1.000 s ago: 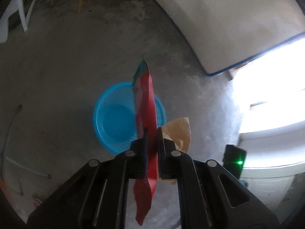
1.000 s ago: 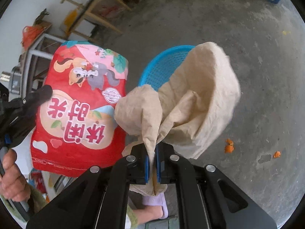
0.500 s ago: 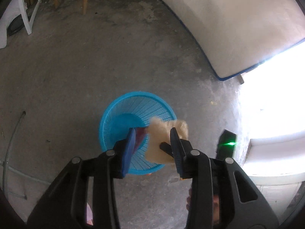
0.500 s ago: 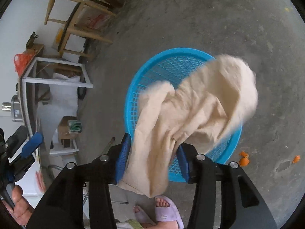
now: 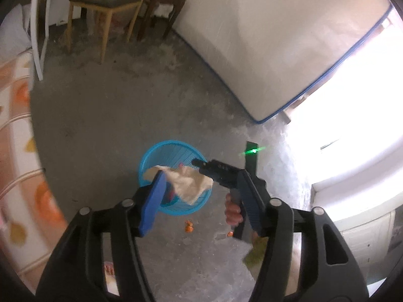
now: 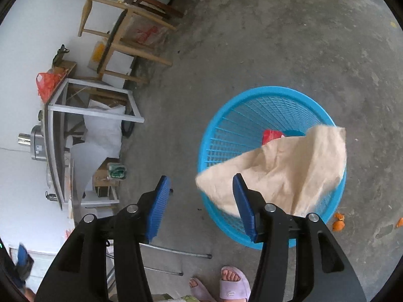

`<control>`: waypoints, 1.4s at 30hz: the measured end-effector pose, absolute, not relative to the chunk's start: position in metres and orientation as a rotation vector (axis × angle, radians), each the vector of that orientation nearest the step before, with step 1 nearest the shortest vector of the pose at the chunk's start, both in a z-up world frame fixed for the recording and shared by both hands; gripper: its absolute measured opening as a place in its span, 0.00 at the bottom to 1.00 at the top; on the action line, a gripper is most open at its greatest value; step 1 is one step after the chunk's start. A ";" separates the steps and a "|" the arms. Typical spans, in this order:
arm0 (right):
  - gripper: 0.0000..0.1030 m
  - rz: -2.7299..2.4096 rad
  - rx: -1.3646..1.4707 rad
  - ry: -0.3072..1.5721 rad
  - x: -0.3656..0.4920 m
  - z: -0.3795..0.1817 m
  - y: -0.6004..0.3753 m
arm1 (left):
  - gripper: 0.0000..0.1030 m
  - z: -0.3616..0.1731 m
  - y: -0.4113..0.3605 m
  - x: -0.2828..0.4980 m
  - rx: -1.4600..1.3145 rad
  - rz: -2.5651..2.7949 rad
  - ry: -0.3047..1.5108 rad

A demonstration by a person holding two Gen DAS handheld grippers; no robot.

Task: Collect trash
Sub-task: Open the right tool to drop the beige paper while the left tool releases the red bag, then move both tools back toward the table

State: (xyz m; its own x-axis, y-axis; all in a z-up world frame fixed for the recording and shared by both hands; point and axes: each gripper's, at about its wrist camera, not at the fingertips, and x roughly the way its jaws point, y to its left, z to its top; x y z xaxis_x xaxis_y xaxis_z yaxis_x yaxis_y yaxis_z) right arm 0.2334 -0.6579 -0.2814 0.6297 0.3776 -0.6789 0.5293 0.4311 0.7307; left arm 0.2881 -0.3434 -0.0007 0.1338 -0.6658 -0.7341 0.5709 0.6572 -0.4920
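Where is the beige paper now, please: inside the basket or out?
Partly in: the paper drapes over the basket rim, free of both open grippers.

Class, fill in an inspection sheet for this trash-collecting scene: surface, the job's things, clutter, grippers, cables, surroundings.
Surface: bare grey concrete floor, dusty and stained.
Job's things: blue mesh basket on the floor; beige paper bag draped over its near rim; red snack packet inside, mostly hidden.
Clutter: orange peel scraps on the floor beside the basket.
Grippers: left gripper open, nothing between its jaws; right gripper open, empty; the jaws of both have just been opening.
Cables: nothing seen; only a metal rod on the floor.
Surroundings: wooden chair, leaning mattress, metal frame table, person's slippered foot.
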 end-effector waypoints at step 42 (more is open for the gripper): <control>0.94 -0.140 0.107 0.827 0.096 0.001 -0.340 | 0.91 0.015 0.064 0.083 -0.245 -0.301 0.829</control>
State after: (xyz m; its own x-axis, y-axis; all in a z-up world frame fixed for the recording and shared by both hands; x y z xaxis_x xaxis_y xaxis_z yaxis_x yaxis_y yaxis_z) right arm 0.0962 -0.3396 0.0007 0.6686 -0.0820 -0.7391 0.1658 0.9853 0.0406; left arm 0.0834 0.0642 0.0150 0.6374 -0.3550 -0.6839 0.1659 0.9300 -0.3281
